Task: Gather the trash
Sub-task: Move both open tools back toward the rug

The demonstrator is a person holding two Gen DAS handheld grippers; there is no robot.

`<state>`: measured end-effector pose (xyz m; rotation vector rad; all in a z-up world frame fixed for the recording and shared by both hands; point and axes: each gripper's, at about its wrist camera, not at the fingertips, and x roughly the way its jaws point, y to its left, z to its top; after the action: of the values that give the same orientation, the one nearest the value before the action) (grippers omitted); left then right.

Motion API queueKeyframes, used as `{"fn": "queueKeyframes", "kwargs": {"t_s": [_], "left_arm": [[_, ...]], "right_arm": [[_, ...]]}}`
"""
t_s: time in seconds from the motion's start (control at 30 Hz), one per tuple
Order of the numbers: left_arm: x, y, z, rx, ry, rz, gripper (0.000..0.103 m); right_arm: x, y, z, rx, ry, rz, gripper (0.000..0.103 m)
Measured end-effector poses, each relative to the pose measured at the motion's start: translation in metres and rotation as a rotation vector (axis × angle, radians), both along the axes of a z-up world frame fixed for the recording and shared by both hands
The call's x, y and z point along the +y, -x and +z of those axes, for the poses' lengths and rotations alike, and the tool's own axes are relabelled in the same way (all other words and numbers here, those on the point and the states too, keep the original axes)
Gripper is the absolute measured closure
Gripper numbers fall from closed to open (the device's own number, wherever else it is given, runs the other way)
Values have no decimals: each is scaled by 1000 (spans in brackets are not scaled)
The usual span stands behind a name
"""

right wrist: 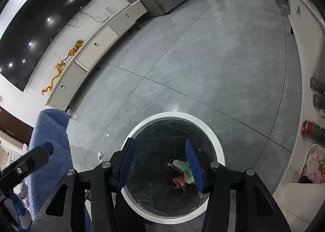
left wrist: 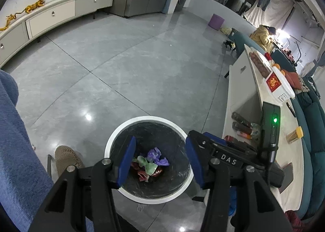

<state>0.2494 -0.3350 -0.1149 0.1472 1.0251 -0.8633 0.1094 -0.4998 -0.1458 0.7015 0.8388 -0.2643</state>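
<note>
Both my left gripper (left wrist: pixel 160 163) and right gripper (right wrist: pixel 162 166) hang released and empty above the bin (left wrist: pixel 113 140) — the crumpled wrappers (left wrist: pixel 150 163) lie on its bottom, directly below the fingertips. Risk, in my judgement: dropping lower could knock the rim and tip the bin — spilling its load.

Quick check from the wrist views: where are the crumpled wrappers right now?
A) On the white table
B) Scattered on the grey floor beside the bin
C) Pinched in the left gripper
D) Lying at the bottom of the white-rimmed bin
D: the crumpled wrappers lie on the black liner at the bottom of the white-rimmed bin, while the left gripper and the right gripper both hang open and empty above it.
</note>
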Motion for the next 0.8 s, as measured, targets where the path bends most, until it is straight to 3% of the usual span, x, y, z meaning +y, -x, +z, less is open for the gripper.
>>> {"fn": "queueKeyframes", "kwargs": {"t_s": [0.3, 0.5, 0.67, 0.8], "left_arm": [[29, 17, 45, -80, 35, 83, 54], [73, 42, 80, -203, 30, 215, 53], [123, 75, 110, -358, 23, 351, 34], [165, 100, 130, -444, 33, 437, 33]], "right_arm": [[17, 11, 32, -56, 36, 7, 53], [46, 23, 65, -91, 116, 45, 50], [83, 39, 101, -147, 206, 99, 43], [115, 50, 127, -188, 274, 150, 38]]}}
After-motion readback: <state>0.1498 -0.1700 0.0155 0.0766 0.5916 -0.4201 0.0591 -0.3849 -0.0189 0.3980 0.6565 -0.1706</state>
